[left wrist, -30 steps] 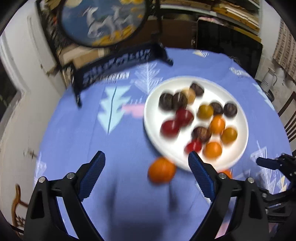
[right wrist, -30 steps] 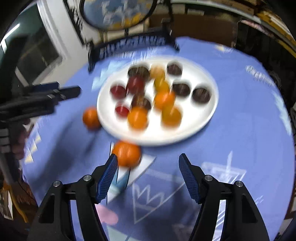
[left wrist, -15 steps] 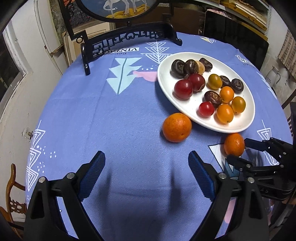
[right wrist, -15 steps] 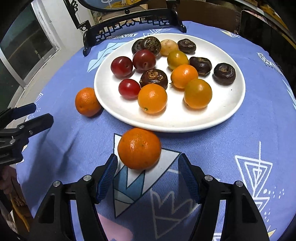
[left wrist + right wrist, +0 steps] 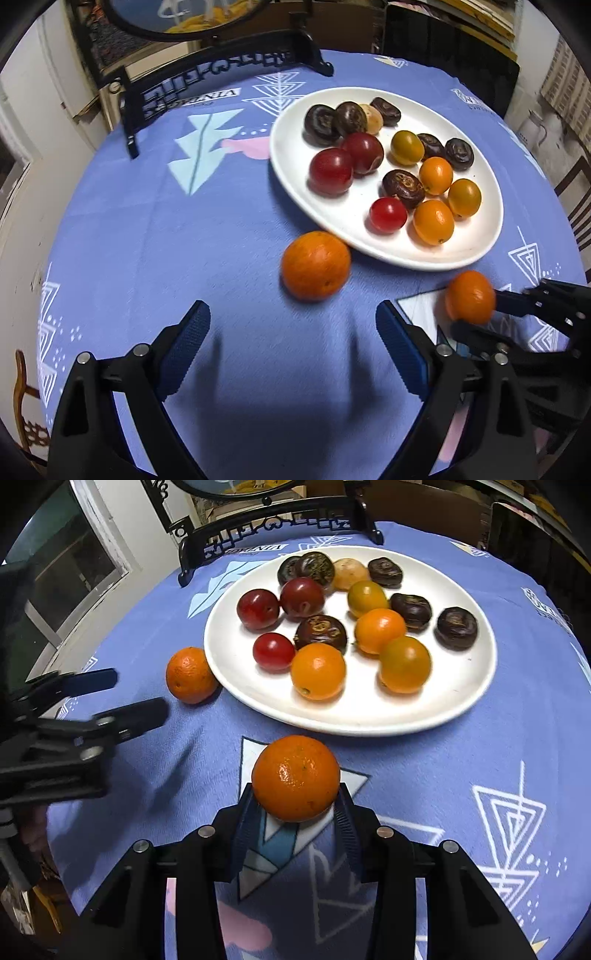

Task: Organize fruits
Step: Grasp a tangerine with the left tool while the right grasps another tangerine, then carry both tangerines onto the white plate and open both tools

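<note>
Orange mandarin between my right tool pads, jaws closing on it, tool pitched steeply down over blue table. My left tool angled down, jaws wide apart, empty, second mandarin just ahead beside white plate.

Black claws, ribbed blue pads, silver screws

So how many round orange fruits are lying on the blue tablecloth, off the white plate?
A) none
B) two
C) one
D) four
B: one round orange fruit sits against the rim of the white plate, and a second orange fruit lies nearer, between the pads of the right claw, whose jaws are closing on it.
</note>
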### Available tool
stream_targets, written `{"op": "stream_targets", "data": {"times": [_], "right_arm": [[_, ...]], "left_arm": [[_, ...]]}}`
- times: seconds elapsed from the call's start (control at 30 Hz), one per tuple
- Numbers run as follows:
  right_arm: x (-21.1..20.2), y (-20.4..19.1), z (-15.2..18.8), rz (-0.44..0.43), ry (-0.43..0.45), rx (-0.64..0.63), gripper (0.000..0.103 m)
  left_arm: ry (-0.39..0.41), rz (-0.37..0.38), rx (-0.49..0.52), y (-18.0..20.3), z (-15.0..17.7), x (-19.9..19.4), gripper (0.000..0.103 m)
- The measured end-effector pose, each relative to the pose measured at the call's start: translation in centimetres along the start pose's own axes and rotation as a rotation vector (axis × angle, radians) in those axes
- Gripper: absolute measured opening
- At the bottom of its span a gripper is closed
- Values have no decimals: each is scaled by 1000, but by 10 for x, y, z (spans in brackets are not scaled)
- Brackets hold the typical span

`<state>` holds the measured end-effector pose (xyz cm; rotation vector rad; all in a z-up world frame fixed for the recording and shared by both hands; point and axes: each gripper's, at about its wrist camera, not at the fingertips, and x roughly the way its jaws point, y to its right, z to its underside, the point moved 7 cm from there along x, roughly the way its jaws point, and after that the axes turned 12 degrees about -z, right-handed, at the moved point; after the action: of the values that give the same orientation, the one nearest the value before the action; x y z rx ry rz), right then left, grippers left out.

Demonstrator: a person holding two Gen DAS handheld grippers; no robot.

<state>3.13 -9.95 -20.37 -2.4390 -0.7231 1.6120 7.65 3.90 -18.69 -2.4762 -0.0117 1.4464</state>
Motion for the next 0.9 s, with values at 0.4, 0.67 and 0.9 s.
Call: {"op": "stream_targets", "data": {"times": [0.4,0.67,0.9], "right_arm": [[-13,13,12,-6,7,83,43],[-14,8,14,-9,12,81,43],[-18,2,25,-11,5,74,43]], "left_arm": [[-28,36,35,9,-19,28,64],[-20,58,73,14,-9,14,45],[-3,69,87,19,6,-12,45]]}}
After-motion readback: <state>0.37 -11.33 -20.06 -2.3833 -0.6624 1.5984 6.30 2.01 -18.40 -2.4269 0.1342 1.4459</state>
